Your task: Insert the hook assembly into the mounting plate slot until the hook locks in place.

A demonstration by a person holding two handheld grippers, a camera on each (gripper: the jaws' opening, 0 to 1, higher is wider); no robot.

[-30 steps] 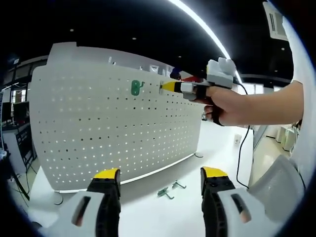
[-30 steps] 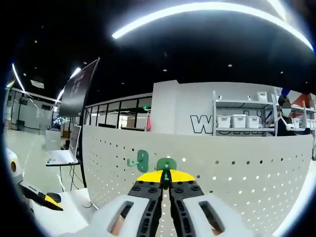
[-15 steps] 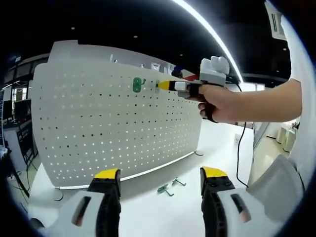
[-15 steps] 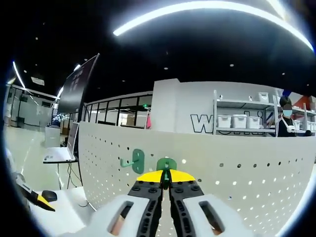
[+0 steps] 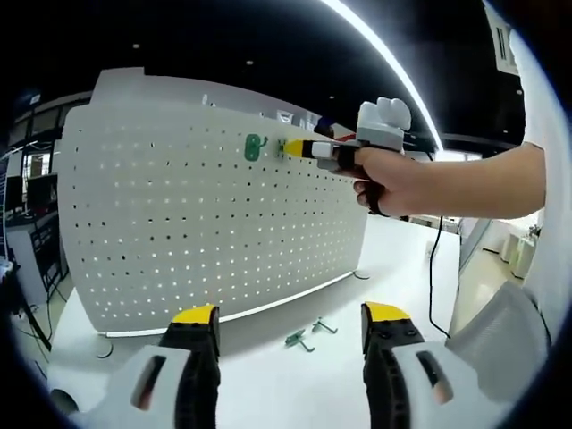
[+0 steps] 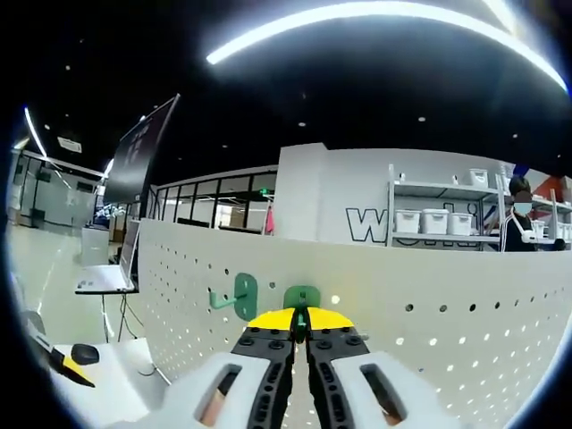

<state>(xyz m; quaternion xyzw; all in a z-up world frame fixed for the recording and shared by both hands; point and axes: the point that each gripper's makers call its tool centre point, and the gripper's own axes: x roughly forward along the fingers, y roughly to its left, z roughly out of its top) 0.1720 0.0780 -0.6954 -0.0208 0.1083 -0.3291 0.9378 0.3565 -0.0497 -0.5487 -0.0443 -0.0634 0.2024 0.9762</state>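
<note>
Overhead, a dark ceiling with long curved light strips spans a large open hall, and below it a white bench carries an upright white pegboard, the mounting plate, dotted with rows of small holes. In the left gripper view, the left gripper sits low in front of the board with its yellow-tipped jaws spread wide apart and nothing between them. Two spare hooks lie on the bench near the foot of the pegboard, just beyond those jaws. High on the board a green hook is already mounted, and just beside it the right gripper reaches in from the right, held by a person's hand on a bare forearm, its yellow tips at the pegboard face. In the right gripper view, the right gripper has its jaws pressed together on the green hook assembly, whose plate stands against the pegboard close to the top edge. The mounted green hook sits just to the left of it, its arm pointing left. Beyond the board stand white shelves with storage bins, and a laptop rests on a stand at the left.
</note>
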